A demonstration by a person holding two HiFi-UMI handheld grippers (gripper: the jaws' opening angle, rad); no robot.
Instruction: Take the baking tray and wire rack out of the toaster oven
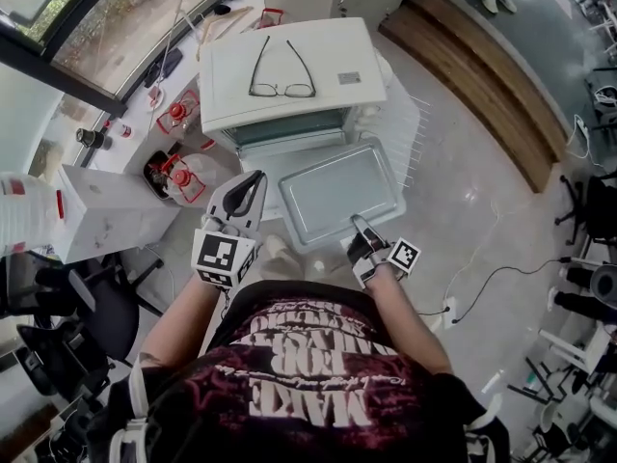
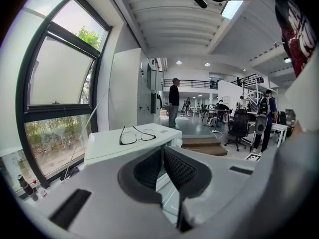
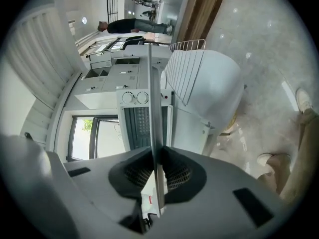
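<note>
We see the baking tray [image 1: 342, 191] at the centre of the head view. It is out of the toaster oven [image 1: 289, 70] and sits just below the oven's mouth, over the dropped door. It is a shallow rectangle of dull silver metal with rounded corners and a flat rolled rim. In the right gripper view it shows edge-on as a thin bright strip running up the middle of the frame.

The wire rack [image 1: 405, 133] is out as well. It is a grid of thin pale parallel wires lying at the right of the oven on a smooth white table [image 3: 219, 88].

The oven is a boxy white appliance with a matte top. A pair of dark-framed glasses [image 1: 281, 75] lies on it, lenses down.

The right gripper [image 1: 362, 225] has its ribbed black pads closed tight on the tray's near rim, at the lower right corner. The metal is pinched between them and no gap shows.

The left gripper [image 1: 253, 183], left of the tray, has its tips brought together with nothing between them, and it touches nothing.

Further out there is a white box [image 1: 106, 210] at left, a mottled grey floor [image 1: 472, 210] at right, and a wooden step [image 1: 482, 75] at upper right.
</note>
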